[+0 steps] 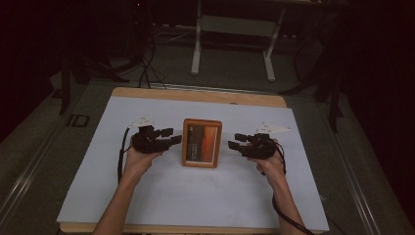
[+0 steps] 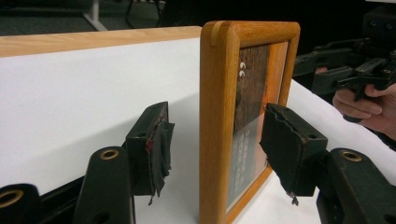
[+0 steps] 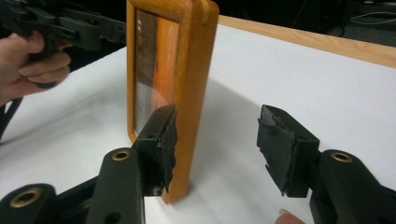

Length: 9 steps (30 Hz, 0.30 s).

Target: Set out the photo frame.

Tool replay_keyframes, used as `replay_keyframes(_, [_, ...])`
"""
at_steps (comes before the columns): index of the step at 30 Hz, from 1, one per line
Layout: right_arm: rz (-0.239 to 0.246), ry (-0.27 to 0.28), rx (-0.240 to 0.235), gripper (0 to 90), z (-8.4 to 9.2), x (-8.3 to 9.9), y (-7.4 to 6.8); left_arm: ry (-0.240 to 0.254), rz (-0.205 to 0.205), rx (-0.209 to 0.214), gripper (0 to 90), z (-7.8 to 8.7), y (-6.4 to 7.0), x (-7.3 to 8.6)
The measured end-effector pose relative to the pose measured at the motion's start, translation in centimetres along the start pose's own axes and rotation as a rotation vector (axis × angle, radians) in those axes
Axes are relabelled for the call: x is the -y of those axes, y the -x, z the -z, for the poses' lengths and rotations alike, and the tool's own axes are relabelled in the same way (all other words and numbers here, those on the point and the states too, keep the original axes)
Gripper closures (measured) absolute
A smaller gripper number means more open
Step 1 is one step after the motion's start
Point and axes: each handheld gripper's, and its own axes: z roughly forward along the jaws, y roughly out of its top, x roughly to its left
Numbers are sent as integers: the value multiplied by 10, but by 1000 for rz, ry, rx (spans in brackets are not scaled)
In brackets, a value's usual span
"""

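Our two grippers, left gripper [image 1: 175,136] at nine o'clock and right gripper [image 1: 235,145] at three, have jaws standing wide, pressing nothing. One wooden picture frame [image 1: 201,143] stands upright between them, mid-table on one white sheet [image 1: 195,191].

A wooden picture frame [image 1: 201,143] stands upright on its bottom edge near the middle of the white-covered desk [image 1: 195,196]. Its wide frame is warm orange-brown wood with rounded corners. Behind the glass sits a picture with a dark brown upper part, an orange band along one side and a paler lower part. Seen edge-on in the left gripper view [image 2: 219,121] and in the right gripper view [image 3: 189,93], it stands straight, its slim side edge facing each camera
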Motion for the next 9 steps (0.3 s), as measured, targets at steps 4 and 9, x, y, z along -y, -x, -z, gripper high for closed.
replay_keyframes(4, [-1,-7,11,469,9,3,1,7,-3,-22,420,16,2,6])
replay_keyframes(9, [-8,-34,51,454,23,10,3,-4,6,-75,408,33,3,17])
